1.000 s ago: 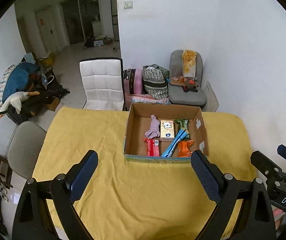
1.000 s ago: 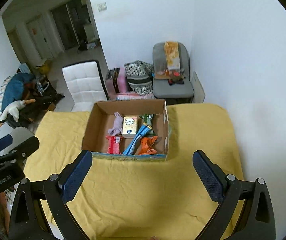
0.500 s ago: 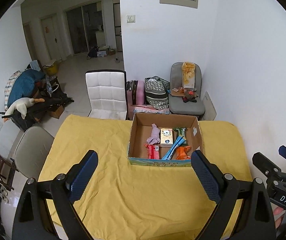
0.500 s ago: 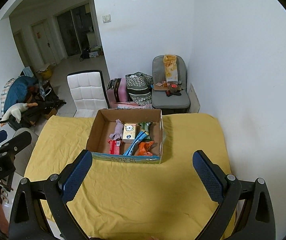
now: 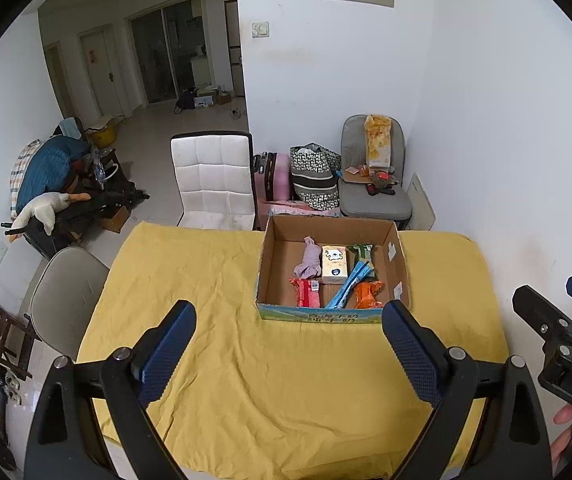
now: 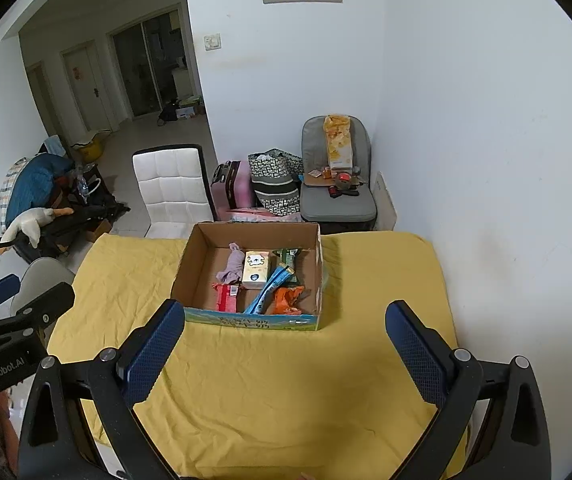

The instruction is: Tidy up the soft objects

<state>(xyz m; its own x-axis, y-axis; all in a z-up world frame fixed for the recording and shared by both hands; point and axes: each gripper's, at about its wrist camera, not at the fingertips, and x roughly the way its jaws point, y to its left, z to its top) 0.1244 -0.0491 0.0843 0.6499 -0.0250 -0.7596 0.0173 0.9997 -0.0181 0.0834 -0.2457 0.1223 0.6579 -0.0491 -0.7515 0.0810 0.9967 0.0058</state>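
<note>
Inspector: State of your grippers?

Operator: My left gripper [image 5: 288,338] and right gripper [image 6: 286,338] both stand wide apart, holding nothing, above the yellow tablecloth [image 5: 213,280].

Inspector: The soft objects?

Operator: In the cardboard box [image 6: 193,258] at the far edge: lilac cloth [image 6: 233,265], tissue pack [image 6: 257,267], packets. Its near wall hides their lower ends; print unreadable.

Print on cardboard box [image 5: 318,315] front strip too small to read. Red packet [image 6: 226,297] lower end hidden behind box front wall — same for orange packet [image 6: 286,300] and blue packet [image 6: 266,289]. Right gripper [image 5: 558,344] cut off at right edge in left view; hand [image 5: 564,432] below it mostly out of frame.
</note>
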